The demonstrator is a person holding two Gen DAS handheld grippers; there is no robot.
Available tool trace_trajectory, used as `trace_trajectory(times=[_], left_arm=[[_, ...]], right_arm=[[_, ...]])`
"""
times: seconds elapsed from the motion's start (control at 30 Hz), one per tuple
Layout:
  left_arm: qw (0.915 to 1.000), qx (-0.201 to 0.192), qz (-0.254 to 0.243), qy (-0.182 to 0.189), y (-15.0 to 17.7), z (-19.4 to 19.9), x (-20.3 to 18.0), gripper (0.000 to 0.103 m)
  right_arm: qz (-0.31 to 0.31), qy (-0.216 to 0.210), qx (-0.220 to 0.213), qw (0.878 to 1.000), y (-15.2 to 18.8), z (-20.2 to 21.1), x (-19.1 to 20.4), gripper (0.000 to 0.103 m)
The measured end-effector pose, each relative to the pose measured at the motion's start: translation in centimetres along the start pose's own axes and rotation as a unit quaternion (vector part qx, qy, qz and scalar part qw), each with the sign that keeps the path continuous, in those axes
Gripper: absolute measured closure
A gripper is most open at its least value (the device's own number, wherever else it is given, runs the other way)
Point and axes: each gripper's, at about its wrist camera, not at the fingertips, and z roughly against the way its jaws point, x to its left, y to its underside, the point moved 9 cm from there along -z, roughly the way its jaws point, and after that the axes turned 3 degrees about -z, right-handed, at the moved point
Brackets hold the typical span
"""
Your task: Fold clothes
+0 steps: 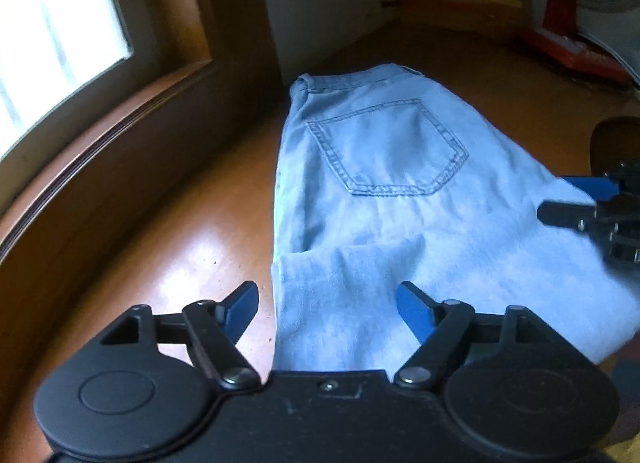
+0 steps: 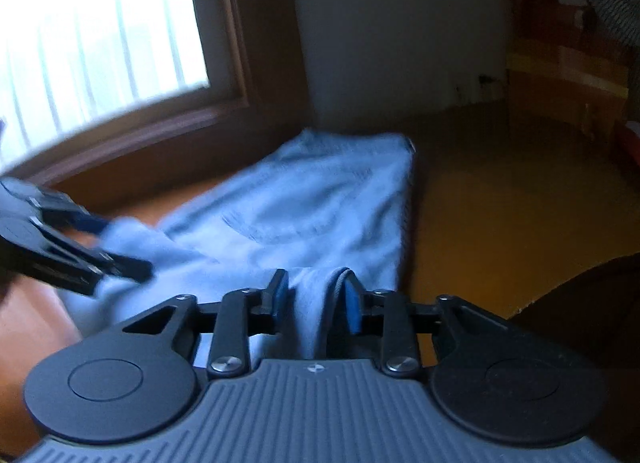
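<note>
Folded jeans (image 1: 384, 191) (far end blurred); right gripper (image 2: 316, 299) straddles hem

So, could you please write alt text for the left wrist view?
Light blue jeans lie folded on a wooden floor, back pocket up. The left hand-held gripper hangs open over their near edge; the right hand-held gripper enters at the right edge.

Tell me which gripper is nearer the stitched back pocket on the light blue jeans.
Right, though it's close. The right gripper sits at the jeans' edge, beside the back pocket. The left gripper hangs over the folded leg end, well short of it.
</note>
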Motion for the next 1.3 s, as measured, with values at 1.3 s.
trace_trajectory(times=[1.3], left_arm=[[0.9988,-0.001,-0.029,0.04,7.4,5.1,-0.2,0.016]], right_arm=[[-0.06,0.02,0.028,0.998,6.8,10.1,1.8,0.029]])
